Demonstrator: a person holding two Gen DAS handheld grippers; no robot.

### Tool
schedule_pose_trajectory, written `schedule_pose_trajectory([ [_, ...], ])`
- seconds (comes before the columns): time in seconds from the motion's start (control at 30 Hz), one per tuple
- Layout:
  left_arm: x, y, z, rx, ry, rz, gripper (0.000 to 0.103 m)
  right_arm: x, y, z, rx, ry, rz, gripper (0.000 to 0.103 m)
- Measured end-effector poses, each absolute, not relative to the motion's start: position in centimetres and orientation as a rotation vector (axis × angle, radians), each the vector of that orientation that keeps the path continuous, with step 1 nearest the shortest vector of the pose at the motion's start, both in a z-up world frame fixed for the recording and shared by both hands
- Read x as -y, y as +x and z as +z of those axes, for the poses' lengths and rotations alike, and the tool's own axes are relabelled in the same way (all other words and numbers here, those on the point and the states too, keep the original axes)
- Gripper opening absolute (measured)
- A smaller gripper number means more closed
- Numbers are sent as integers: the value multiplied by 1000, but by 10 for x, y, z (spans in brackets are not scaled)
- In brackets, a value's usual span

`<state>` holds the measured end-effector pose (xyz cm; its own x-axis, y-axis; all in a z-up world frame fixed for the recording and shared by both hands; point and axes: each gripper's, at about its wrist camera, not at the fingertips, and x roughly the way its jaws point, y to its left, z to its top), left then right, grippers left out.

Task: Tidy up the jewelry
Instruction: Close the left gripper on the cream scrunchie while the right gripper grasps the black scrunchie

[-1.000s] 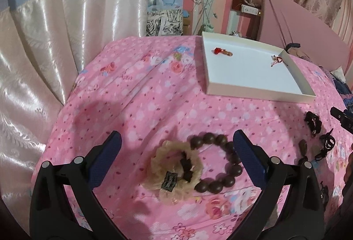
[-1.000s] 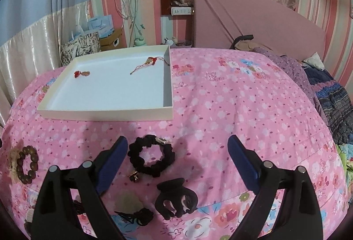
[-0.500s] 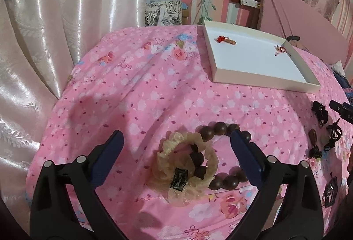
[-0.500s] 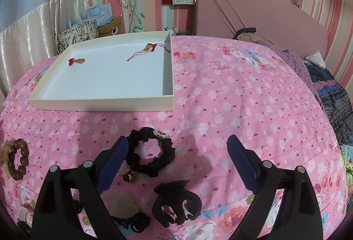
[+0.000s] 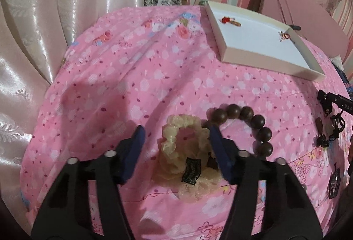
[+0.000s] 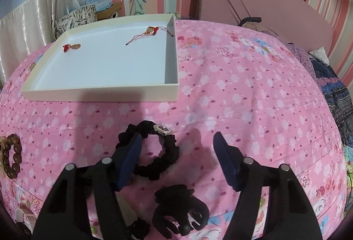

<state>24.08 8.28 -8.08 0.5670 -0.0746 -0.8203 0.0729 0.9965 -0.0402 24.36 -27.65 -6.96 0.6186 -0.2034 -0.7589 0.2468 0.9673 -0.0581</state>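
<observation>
The left gripper has just been closing around the cream scrunchie on the pink bedspread, but its pads do not press it yet. It should avoid catching the wooden bead bracelet touching it. The right gripper, also closing and still open, straddles one side of the black scrunchie; the white tray waits beyond.

We see a pink blanket with little white flowers and dark pink dots, and on it a cream scrunchie with a black tag beside dark brown beads. Our black scrunchie and black hair clip lie near a white tray. The grippers' pads are dark blue.
</observation>
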Motion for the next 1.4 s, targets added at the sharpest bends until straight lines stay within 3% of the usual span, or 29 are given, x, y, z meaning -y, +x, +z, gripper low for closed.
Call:
schedule_pose_trajectory([
  [0.17,-83,241,-85,-975,-4,-100,54,274,250,-77,-898,49,-254,63],
  [0.27,-83,242,-86,-978,-13,-110,50,275,253,-80,-912,50,-252,59],
  [0.37,-90,248,-90,-1010,-39,-104,37,278,255,-82,-922,59,-249,57],
  [0.73,-86,251,-96,-1019,-17,-100,26,275,260,-86,-938,54,-233,44],
  [1.0,-85,252,-92,-1003,-10,-70,9,270,258,-84,-931,51,-202,12],
  [1.4,-75,248,-63,-919,-12,-54,8,281,250,-65,-861,108,-181,10],
])
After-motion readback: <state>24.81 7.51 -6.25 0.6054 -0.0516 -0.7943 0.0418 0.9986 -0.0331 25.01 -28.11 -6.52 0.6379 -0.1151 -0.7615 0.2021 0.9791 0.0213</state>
